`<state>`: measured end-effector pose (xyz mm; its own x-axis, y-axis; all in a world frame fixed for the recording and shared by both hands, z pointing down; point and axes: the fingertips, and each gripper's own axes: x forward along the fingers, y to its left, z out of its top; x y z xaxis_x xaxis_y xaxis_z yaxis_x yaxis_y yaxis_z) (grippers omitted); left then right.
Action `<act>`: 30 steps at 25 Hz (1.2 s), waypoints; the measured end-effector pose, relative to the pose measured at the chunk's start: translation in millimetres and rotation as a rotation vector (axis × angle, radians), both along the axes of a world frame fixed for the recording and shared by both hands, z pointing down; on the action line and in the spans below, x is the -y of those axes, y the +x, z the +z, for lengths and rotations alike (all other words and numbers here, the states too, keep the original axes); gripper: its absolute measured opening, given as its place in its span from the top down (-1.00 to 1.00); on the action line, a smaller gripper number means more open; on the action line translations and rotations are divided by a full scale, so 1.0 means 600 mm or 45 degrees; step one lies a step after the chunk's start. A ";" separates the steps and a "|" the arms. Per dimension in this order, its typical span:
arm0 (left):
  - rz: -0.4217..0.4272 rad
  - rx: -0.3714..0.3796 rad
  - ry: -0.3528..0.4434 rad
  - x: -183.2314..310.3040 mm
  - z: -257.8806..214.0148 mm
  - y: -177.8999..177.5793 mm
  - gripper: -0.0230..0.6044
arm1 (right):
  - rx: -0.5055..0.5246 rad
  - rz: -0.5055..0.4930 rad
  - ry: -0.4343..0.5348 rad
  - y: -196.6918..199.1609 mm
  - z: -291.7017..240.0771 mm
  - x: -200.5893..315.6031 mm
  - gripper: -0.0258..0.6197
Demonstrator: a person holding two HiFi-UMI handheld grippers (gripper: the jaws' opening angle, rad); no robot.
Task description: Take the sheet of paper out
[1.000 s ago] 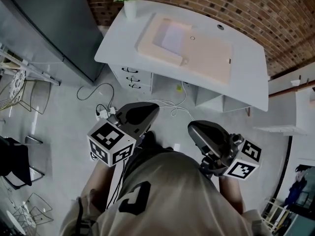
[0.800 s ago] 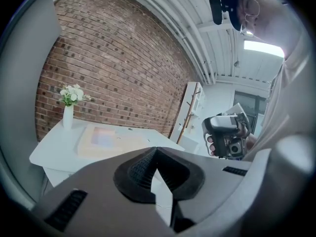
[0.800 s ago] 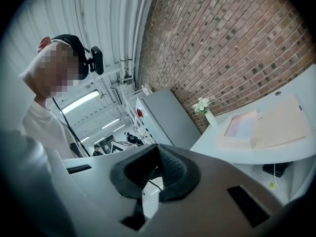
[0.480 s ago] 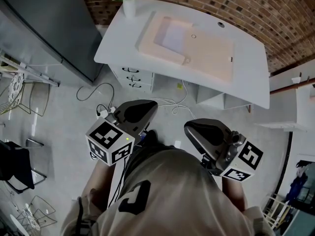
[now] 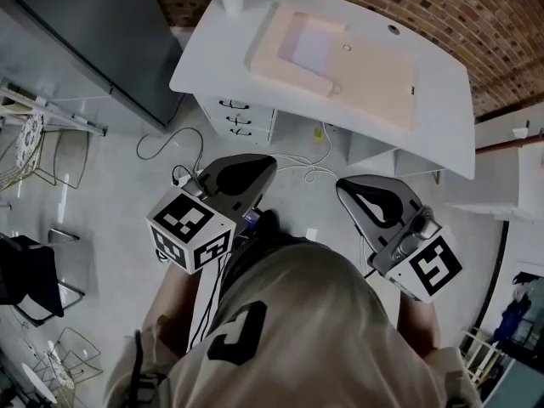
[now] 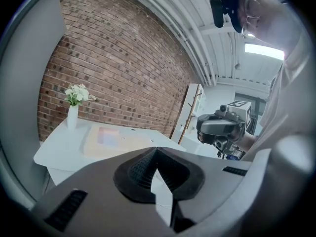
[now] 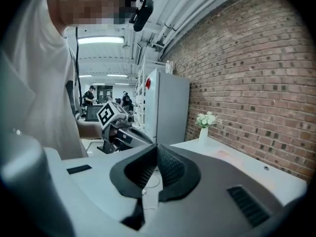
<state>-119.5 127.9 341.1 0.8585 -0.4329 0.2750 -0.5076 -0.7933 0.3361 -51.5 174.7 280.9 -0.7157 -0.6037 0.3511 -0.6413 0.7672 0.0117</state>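
Paperwork pending, approx. nil done: stands well back from the white desk (image 5: pixel 212 66), both tools held low by the body and well apart from it. Holds left gripper (image 5: pixel 265 167) w/ jaws pressed together, tips touching, nothing btwn them. Carries right gripper (image 5: pixel 346 187) likewise closed and empty, tips meeting in its own view.

Leaves the sheet of paper (image 5: pixel 310 45) untouched on the desk: a pale lilac rectangle lying flat in the raised left section of a shallow pinkish tray (image 5: pixel 378 83). Cannot tell whether that holder is a tray, a folder or a box lid. Shows little else in it: a couple of small specks on the wider right section, too small to ID.

Other containers: slim white vase (image 6: pixel 72 117) at the desk's far corner by the brick wall, holding white flowers (image 6: pixel 76 94); drawers (image 5: pixel 240 117) under the desktop, all shut, contents hidden.

Remaining, by the look of it: whole job, i.e. close in on the desk, open one set of jaws, pinch an edge of the sheet and lift it clear of the holder, poss. w/ the other tool steadying the tray.
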 end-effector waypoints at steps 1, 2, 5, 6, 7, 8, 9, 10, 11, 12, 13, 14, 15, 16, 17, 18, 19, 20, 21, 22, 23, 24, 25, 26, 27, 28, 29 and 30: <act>-0.004 0.001 -0.002 0.001 0.001 -0.004 0.88 | -0.010 0.011 0.021 -0.001 0.000 0.005 0.85; -0.009 0.002 -0.001 0.001 0.001 -0.008 0.88 | -0.022 0.024 0.042 -0.003 -0.001 0.010 0.85; -0.021 0.011 0.002 0.003 0.004 -0.020 0.88 | -0.044 0.049 0.092 -0.012 -0.005 0.020 0.85; -0.025 0.013 0.003 0.004 0.006 -0.024 0.88 | -0.045 0.050 0.096 -0.016 -0.005 0.022 0.85; -0.031 0.014 0.001 0.005 0.007 -0.029 0.88 | -0.040 0.045 0.091 -0.022 -0.004 0.023 0.85; -0.036 0.014 -0.002 0.006 0.009 -0.033 0.88 | -0.027 0.035 0.080 -0.029 -0.003 0.024 0.84; -0.042 0.014 -0.006 0.006 0.011 -0.038 0.88 | -0.012 0.019 0.066 -0.036 -0.002 0.024 0.85; -0.048 0.014 -0.011 0.007 0.013 -0.042 0.88 | 0.001 0.002 0.055 -0.044 -0.001 0.024 0.84; -0.053 0.015 -0.016 0.007 0.015 -0.046 0.88 | 0.007 -0.011 0.046 -0.050 0.001 0.024 0.84; -0.057 0.015 -0.020 0.007 0.016 -0.050 0.88 | 0.006 -0.019 0.038 -0.056 0.003 0.024 0.84; -0.058 0.015 -0.025 0.007 0.017 -0.053 0.88 | 0.003 -0.025 0.029 -0.061 0.006 0.024 0.84; -0.059 0.014 -0.028 0.008 0.018 -0.055 0.88 | 0.000 -0.029 0.019 -0.067 0.008 0.025 0.84; -0.058 0.014 -0.032 0.010 0.019 -0.058 0.88 | 0.000 -0.034 0.010 -0.072 0.010 0.026 0.84; -0.059 0.015 -0.036 0.011 0.020 -0.061 0.88 | -0.001 -0.039 0.001 -0.077 0.012 0.027 0.85; -0.059 0.017 -0.040 0.013 0.021 -0.064 0.88 | -0.004 -0.042 -0.008 -0.081 0.014 0.028 0.84; -0.060 0.018 -0.043 0.015 0.023 -0.066 0.88 | -0.007 -0.043 -0.016 -0.084 0.017 0.030 0.84; -0.060 0.019 -0.046 0.016 0.024 -0.067 0.88 | -0.007 -0.043 -0.025 -0.086 0.019 0.031 0.84; -0.060 0.019 -0.050 0.017 0.026 -0.068 0.88 | -0.004 -0.044 -0.033 -0.088 0.022 0.031 0.84; -0.058 0.018 -0.054 0.018 0.027 -0.069 0.88 | 0.002 -0.044 -0.042 -0.089 0.024 0.032 0.84; -0.055 0.019 -0.058 0.018 0.029 -0.069 0.88 | 0.010 -0.045 -0.053 -0.091 0.026 0.032 0.84; -0.052 0.020 -0.061 0.019 0.031 -0.069 0.88 | 0.018 -0.046 -0.064 -0.092 0.027 0.032 0.84; -0.050 0.021 -0.063 0.020 0.032 -0.068 0.88 | 0.025 -0.046 -0.074 -0.093 0.029 0.033 0.84; -0.048 0.021 -0.064 0.021 0.032 -0.068 0.88 | 0.029 -0.046 -0.082 -0.093 0.031 0.033 0.84; -0.047 0.021 -0.063 0.022 0.032 -0.069 0.88 | 0.031 -0.044 -0.089 -0.093 0.033 0.034 0.84; -0.048 0.021 -0.063 0.023 0.032 -0.069 0.88 | 0.031 -0.043 -0.095 -0.093 0.035 0.034 0.85; -0.049 0.020 -0.063 0.023 0.033 -0.070 0.88 | 0.030 -0.043 -0.103 -0.093 0.038 0.034 0.84; -0.052 0.019 -0.065 0.024 0.034 -0.071 0.88 | 0.028 -0.046 -0.112 -0.094 0.040 0.034 0.84; -0.055 0.019 -0.067 0.024 0.035 -0.072 0.88 | 0.025 -0.051 -0.123 -0.095 0.043 0.034 0.84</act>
